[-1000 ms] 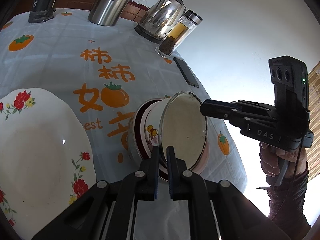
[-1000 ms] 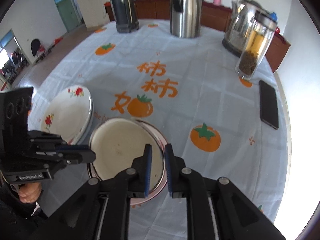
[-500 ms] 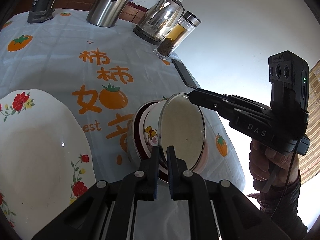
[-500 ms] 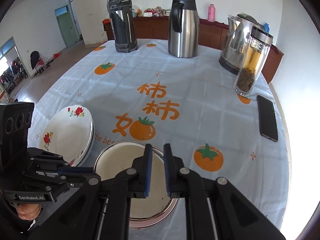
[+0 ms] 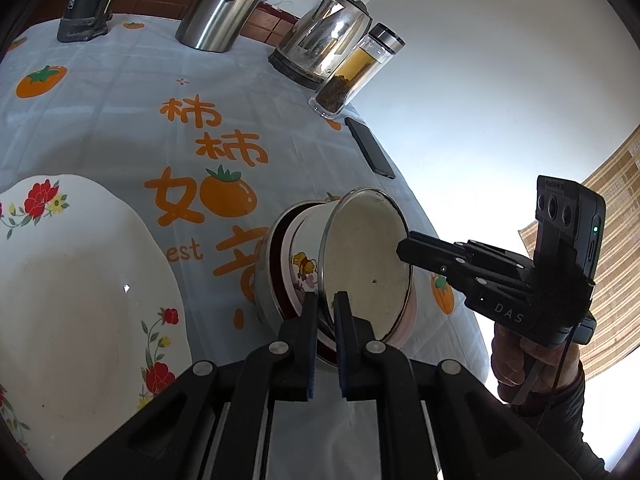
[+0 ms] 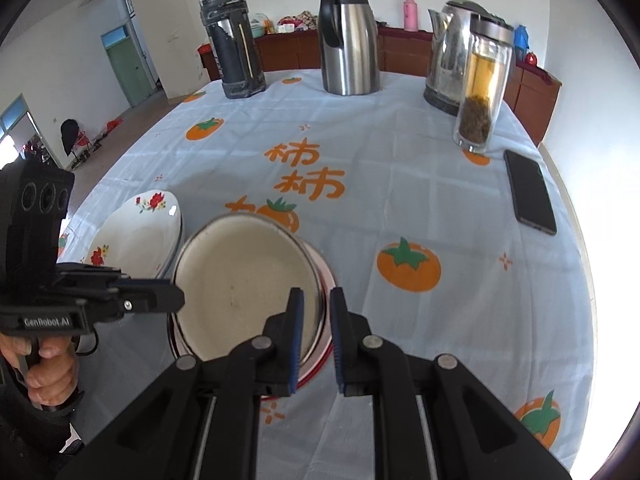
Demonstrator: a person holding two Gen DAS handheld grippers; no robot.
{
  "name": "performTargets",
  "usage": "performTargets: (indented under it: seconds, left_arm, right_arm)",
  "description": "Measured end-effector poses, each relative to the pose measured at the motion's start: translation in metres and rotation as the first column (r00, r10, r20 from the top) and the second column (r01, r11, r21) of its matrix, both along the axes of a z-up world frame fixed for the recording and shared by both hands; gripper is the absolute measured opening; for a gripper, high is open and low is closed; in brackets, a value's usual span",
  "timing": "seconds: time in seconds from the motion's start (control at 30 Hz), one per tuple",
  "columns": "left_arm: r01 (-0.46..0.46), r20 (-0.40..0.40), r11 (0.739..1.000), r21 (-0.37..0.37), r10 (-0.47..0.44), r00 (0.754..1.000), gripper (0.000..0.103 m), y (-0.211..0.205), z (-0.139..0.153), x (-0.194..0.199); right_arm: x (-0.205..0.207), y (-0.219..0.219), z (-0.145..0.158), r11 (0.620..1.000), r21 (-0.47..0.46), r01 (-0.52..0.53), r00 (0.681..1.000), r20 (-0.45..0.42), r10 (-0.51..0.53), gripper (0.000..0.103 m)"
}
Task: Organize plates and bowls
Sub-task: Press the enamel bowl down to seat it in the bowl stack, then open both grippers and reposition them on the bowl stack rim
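— White inside, is that the top bowl (image 6: 240, 280)?
— Yes. It sits tilted in the red-rimmed bowl (image 5: 276, 280) on the tablecloth (image 6: 400, 208), just beside the flowered plates (image 6: 136, 236).
— What holds it?
— The left gripper (image 5: 325, 304) pinches its near rim.
— And the right gripper (image 6: 316, 300)?
— Its fingers are nearly together at the other rim. I cannot tell if they squeeze it.
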State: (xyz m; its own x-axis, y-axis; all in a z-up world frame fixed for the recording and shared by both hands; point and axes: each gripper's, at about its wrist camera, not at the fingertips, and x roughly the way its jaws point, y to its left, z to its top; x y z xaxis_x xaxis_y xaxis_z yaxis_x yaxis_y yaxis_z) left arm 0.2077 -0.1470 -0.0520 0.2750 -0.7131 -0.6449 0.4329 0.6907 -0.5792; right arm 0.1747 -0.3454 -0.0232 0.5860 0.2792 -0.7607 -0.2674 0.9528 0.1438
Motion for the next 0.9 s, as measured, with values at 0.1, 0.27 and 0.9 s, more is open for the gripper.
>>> performTargets:
  seconds: [0.1,0.27,0.9]
  left_arm:
    - [0.000,-0.002,1.000,-0.009,0.000,1.000,0.009,0.001,-0.001,0.001]
    - [0.001,-0.050,0.998,-0.063,-0.004,0.999,0.010,0.005,-0.004,0.005]
    - [-0.010,0.129,0.994,0.104,-0.003,0.992,0.024,-0.007,0.015,-0.013]
  right_arm:
    - [-0.001,-0.003,-0.001,1.000,0.023,0.015,1.000,0.004,-0.015,0.008]
    - [-0.007,-0.006,0.013,0.997,0.067,0.031,1.000,0.002,-0.031,0.007]
    - [0.015,-0.012,0.004,0.996,0.074,0.047,0.988,-0.149,-0.035,0.006]
